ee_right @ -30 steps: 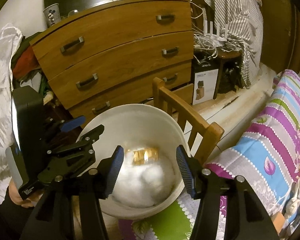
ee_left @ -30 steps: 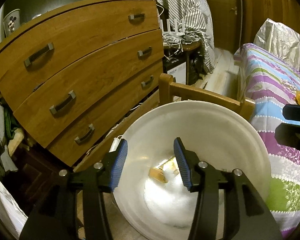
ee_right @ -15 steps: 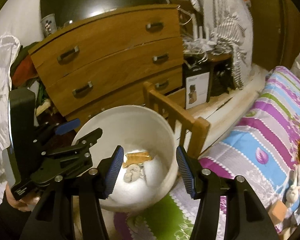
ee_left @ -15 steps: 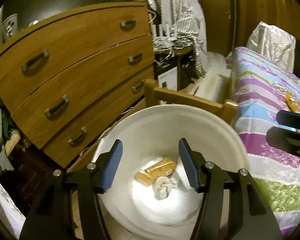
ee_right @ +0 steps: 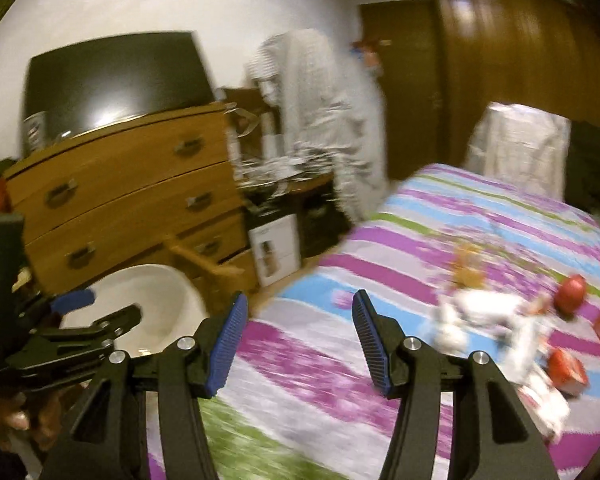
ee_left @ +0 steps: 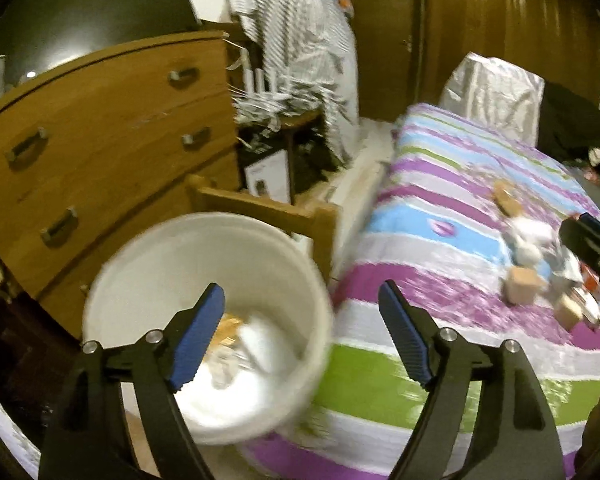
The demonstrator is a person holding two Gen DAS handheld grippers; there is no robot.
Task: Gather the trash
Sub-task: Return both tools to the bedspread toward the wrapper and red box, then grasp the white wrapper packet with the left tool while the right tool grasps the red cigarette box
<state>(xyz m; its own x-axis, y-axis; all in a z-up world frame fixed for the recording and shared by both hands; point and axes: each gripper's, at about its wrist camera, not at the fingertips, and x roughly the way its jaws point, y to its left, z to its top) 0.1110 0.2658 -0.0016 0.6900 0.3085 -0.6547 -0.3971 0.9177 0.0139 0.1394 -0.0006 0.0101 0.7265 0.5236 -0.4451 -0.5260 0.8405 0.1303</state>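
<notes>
Left tool (ee_left: 302, 338) was spread wide with nothing in it, above the white bucket (ee_left: 148, 272) rim and bed edge. Right tool (ee_right: 298, 340) also gaped, holding nothing, over the striped bed (ee_right: 420, 216). Bucket held blurred wrappers (ee_left: 236, 340). Trash pile (ee_right: 512, 332) lay on the bed, right of both tools. Wooden dresser (ee_left: 100, 132) stood behind the bucket.
</notes>
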